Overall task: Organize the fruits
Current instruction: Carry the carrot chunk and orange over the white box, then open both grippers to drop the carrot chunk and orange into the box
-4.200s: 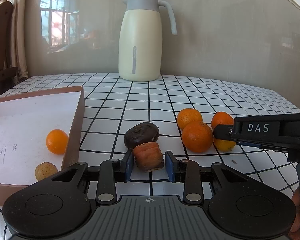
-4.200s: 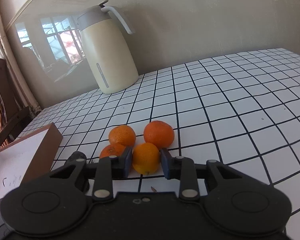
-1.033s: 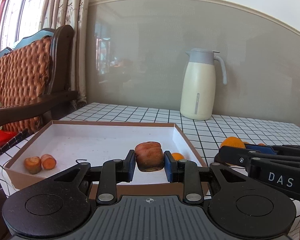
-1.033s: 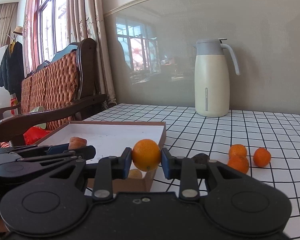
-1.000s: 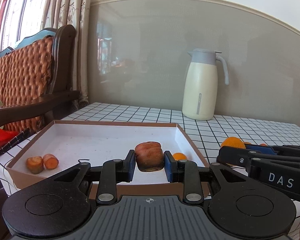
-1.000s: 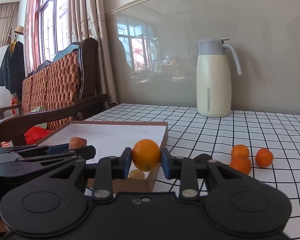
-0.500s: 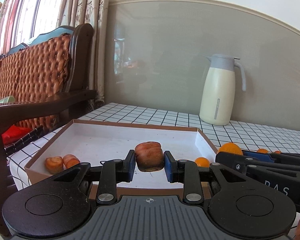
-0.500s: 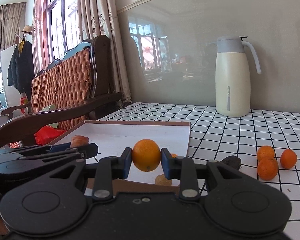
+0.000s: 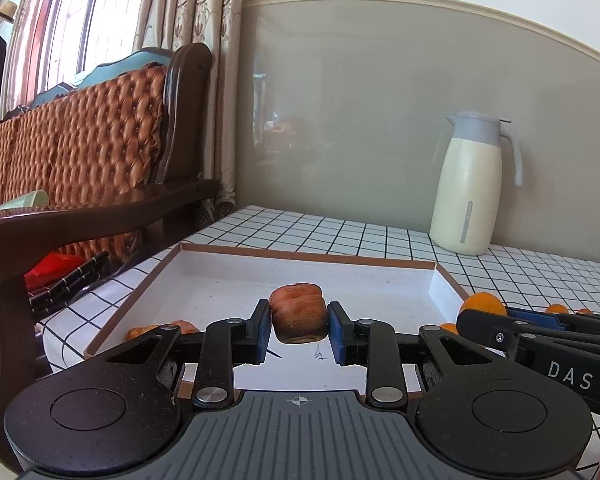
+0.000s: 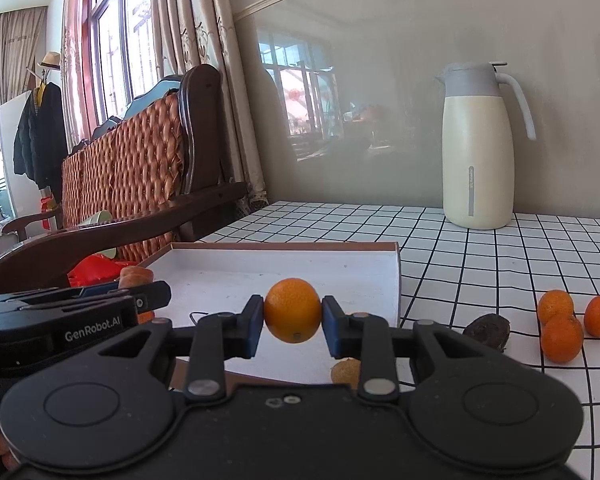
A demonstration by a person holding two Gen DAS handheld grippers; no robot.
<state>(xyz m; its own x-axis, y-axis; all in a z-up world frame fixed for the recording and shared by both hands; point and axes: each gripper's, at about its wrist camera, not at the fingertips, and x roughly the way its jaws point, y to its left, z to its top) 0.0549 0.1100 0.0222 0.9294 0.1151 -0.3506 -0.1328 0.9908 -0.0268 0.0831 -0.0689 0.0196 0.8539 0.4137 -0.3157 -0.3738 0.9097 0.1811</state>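
Observation:
My left gripper [image 9: 299, 326] is shut on a wrinkled brown-orange fruit [image 9: 298, 312] and holds it above the near part of the shallow brown box with a white inside [image 9: 300, 280]. My right gripper [image 10: 293, 320] is shut on a round orange [image 10: 293, 310], held above the same box [image 10: 284, 268] near its right wall. Small shrivelled fruits [image 9: 168, 328] lie in the box's near left corner. A pale small fruit [image 10: 346, 372] lies in the box below my right gripper. Three oranges [image 10: 562, 328] and a dark fruit [image 10: 488, 330] lie on the checked tablecloth to the right.
A cream thermos jug [image 10: 478, 148] stands at the back of the table [image 10: 480, 256] against the wall. A wooden chair with a woven back [image 9: 80, 144] stands left of the table. The left gripper body [image 10: 60, 320] sits close on my right gripper's left.
Both grippers have swung left with their fruit, over the box. The jug and loose oranges have shifted right in both views.

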